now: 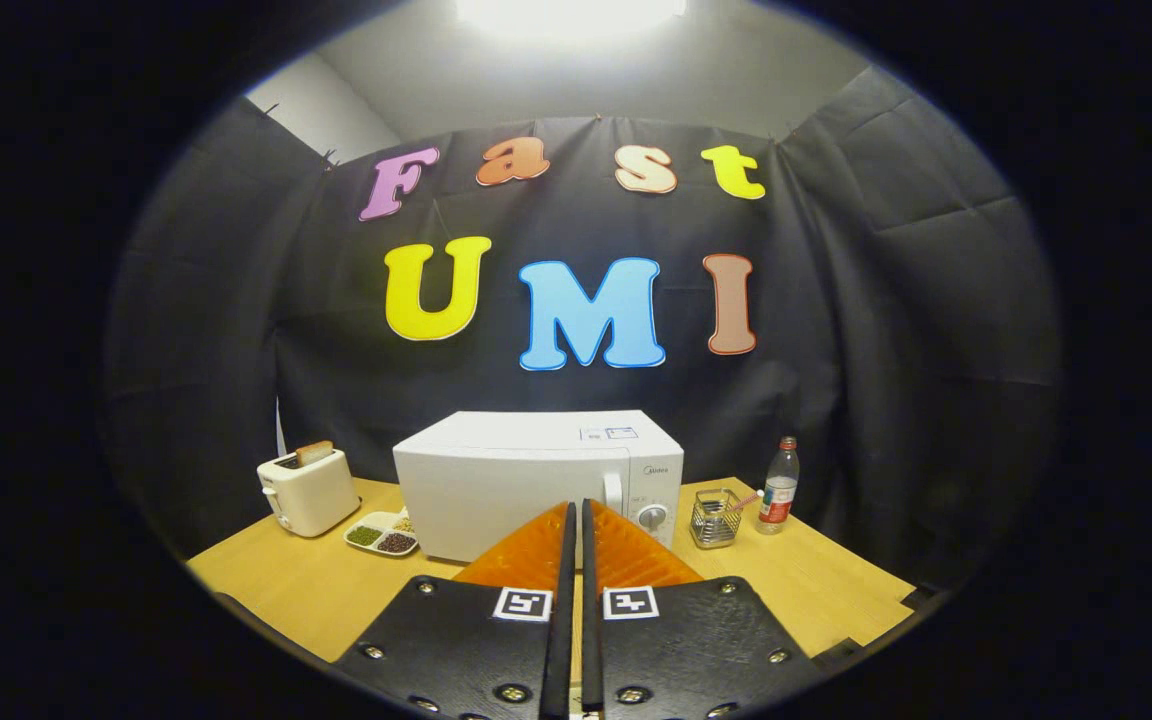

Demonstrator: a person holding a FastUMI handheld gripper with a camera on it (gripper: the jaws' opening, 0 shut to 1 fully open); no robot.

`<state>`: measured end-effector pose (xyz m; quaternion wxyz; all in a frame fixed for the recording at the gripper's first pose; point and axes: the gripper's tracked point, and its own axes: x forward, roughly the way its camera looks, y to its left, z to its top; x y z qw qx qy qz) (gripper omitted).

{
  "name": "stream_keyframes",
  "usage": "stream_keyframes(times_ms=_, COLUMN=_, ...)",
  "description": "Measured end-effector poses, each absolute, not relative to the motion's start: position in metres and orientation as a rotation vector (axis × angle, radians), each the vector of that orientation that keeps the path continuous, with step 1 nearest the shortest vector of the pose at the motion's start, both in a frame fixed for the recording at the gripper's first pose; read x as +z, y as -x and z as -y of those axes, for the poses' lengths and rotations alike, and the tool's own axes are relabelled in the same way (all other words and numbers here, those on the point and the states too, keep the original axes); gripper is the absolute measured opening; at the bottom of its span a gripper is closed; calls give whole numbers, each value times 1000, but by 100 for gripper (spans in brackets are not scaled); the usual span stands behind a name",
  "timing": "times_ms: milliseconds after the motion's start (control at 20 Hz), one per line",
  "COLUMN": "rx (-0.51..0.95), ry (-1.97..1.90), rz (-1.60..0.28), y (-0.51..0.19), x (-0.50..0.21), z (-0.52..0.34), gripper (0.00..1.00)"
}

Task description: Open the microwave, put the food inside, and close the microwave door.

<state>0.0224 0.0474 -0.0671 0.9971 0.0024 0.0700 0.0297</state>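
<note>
gripper (574, 515) fingers seen pressed together, nothing held; microwave (536, 480) door shut; handle (613, 492) best approached squarely, fingers widened first.

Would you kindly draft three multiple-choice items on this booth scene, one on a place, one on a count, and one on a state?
1. Where does the toaster stand on the table?
A. on the microwave's hinge side, by the sectioned snack dish
B. on top of the microwave
C. beside the bottle

2. How many bottles are on the table?
A. none
B. one
C. three

3. In what state is the microwave door?
A. wide open
B. removed
C. closed

Answers: 1 A, it sits next to the dish, opposite the knob side. 2 B, a single bottle stands by the wire basket. 3 C, the door lies flush, and the gripper fingers are together, holding nothing.
</note>
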Motion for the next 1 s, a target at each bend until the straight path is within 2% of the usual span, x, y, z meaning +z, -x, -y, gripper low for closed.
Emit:
stream_keyframes(times_ms=100, rx=62, ry=4, rz=-130, y=-2, x=-63, z=-49, gripper=19)
stream_keyframes(times_ms=350, rx=23, ry=1, rz=-77, y=35, x=-49, z=-44, gripper=97)
stream_keyframes(times_ms=1000, rx=22, ry=17, rz=-43, y=60, x=-27, z=-51, gripper=96)
